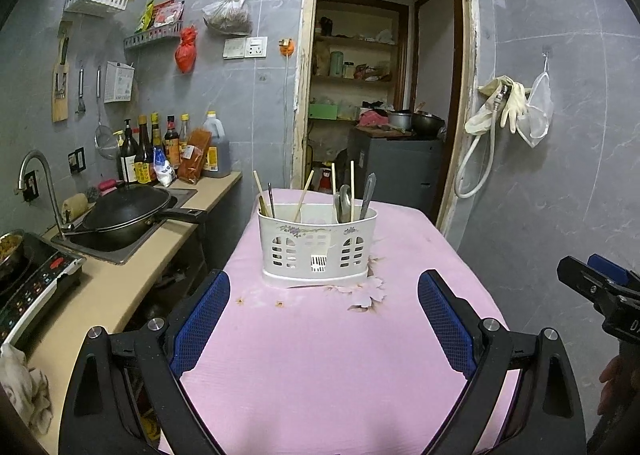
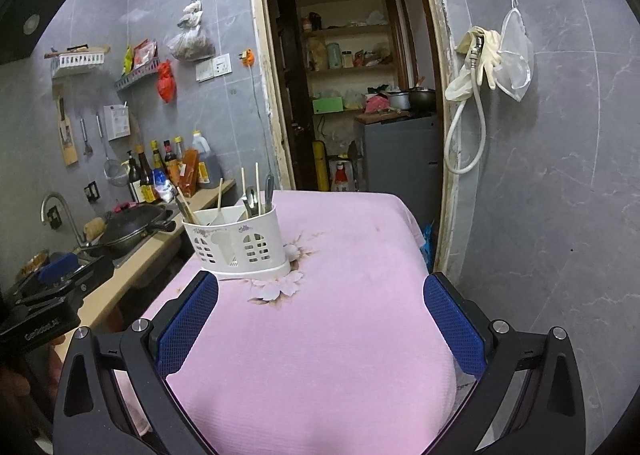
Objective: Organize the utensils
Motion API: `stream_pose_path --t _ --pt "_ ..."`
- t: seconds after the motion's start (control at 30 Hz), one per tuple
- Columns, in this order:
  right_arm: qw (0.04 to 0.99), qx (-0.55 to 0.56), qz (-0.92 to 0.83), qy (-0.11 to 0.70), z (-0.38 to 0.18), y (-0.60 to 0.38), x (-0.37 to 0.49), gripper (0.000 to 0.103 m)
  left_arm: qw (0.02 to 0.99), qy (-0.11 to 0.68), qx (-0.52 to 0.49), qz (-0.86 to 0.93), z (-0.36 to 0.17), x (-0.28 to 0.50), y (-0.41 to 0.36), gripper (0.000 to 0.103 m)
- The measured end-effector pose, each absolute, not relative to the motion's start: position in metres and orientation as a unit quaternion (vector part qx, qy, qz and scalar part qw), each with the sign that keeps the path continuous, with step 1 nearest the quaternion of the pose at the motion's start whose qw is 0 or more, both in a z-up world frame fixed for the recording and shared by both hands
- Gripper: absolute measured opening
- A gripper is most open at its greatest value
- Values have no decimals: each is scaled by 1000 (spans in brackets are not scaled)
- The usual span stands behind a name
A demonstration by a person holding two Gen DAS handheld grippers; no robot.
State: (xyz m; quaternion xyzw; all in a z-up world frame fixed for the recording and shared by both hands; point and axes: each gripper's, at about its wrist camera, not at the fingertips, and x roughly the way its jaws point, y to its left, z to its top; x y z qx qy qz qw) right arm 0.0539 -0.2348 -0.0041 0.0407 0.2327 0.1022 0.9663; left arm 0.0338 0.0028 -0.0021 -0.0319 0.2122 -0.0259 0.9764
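Leftmost, along the grey tiled wall, runs a kitchen counter (image 1: pixel 120 295) with an induction hob (image 1: pixel 36 283), a sink holding a black wok (image 1: pixel 128 211), and a cluster of sauce bottles (image 1: pixel 168 151) at its far end. Beside it stands a table covered in a pink cloth (image 1: pixel 340 355) printed with pale flowers. Toward the far middle of that table sits a white plastic utensil holder (image 1: pixel 316 251) with arched cut-outs. Upright inside it, from left to right, are wooden chopsticks (image 1: pixel 260 191), a thin dark-handled utensil, more chopsticks, a metal spoon (image 1: pixel 345 199), and a metal handle leaning at the right end. The left gripper (image 1: pixel 324 319) hovers low over the near part of the table, its blue-padded jaws spread wide and holding nothing, the holder well ahead between them. Behind the table an open doorway (image 1: pixel 384 95) shows shelves and pots. The right gripper (image 2: pixel 320 323) hangs over the right half of the table, its jaws likewise spread wide and empty, with the holder ahead and to its left. Farthest right, on the wall, rubber gloves (image 1: pixel 504 103) and a mesh bag hang from a hook above a looped white hose.
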Motion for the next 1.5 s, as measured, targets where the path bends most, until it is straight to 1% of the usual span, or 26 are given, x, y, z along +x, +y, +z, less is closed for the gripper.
stream_pose_path --t 1.5 --pt "968 39 105 225 -2 -232 48 103 977 207 -44 -24 2 28 11 92"
